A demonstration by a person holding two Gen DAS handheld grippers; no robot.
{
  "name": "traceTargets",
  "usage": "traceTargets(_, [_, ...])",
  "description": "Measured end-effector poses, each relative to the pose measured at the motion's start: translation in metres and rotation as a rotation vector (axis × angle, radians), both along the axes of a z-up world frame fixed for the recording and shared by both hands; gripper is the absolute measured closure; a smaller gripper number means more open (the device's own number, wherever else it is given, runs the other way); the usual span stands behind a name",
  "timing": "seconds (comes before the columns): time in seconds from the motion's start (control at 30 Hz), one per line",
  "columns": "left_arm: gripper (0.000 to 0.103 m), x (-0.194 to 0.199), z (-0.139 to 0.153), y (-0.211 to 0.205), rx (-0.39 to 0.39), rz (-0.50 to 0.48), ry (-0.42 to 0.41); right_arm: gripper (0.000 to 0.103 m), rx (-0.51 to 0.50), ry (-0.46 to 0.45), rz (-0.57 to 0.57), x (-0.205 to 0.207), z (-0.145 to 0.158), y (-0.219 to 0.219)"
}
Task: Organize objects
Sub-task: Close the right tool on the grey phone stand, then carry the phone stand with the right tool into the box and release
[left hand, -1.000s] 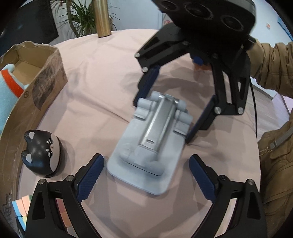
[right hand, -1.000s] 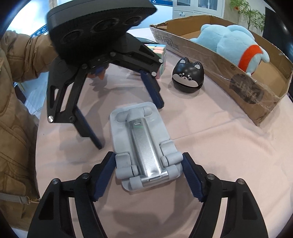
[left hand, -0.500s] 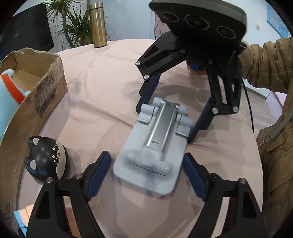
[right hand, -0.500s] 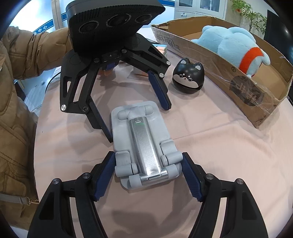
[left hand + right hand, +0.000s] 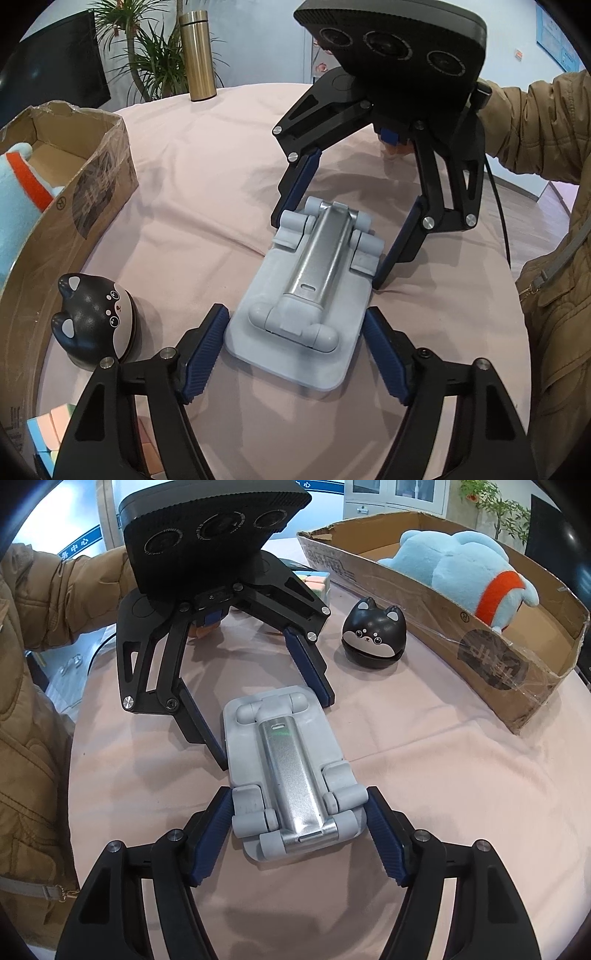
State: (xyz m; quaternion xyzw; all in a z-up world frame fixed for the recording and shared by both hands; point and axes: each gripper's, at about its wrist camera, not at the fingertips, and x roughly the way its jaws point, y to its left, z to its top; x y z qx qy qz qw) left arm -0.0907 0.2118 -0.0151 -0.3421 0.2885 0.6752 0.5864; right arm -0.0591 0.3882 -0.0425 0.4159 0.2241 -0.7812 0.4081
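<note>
Folded grey phone stand (image 5: pixel 306 295) lies flat on the pink tablecloth (image 5: pixel 207 177), caught between both tools. The left gripper (image 5: pixel 295 350) straddles its base end, pads spread just clear of the edges. The right gripper (image 5: pixel 299 830) brackets the hinged end, pads touching or nearly so; I cannot tell if it grips. Black cat figurine (image 5: pixel 373 635) sits at two o'clock of the stand, beside the cardboard box (image 5: pixel 480 642).

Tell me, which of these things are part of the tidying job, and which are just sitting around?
In the job:
folded grey phone stand, with the left hand-held gripper and right hand-held gripper at its two ends
cardboard box
black cat toy
blue plush
pastel cube

Lying about:
gold flask
potted plant
</note>
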Motion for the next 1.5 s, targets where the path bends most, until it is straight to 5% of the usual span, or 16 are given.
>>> traceTargets(0.23, [0.030, 0.003, 0.013, -0.004, 0.016, -0.003, 0.019, 0.033, 0.016, 0.004, 0.020, -0.005, 0.013, -0.008])
traceTargets(0.5, [0.030, -0.001, 0.062, -0.029, 0.058, 0.039, 0.111, 0.033, 0.063, 0.080, 0.072, -0.021, 0.063, -0.027])
traceTargets(0.87, [0.029, -0.081, 0.119, -0.093, 0.082, 0.175, 0.221, 0.033, 0.129, 0.172, 0.169, -0.119, 0.126, -0.088])
traceTargets(1.23, [0.028, -0.187, 0.094, -0.163, 0.036, 0.345, 0.178, 0.033, 0.180, 0.130, 0.230, -0.243, 0.110, -0.163])
traceTargets(1.5, [0.028, -0.213, 0.062, -0.176, -0.001, 0.389, 0.135, 0.033, 0.299, 0.185, 0.268, -0.252, 0.083, -0.195])
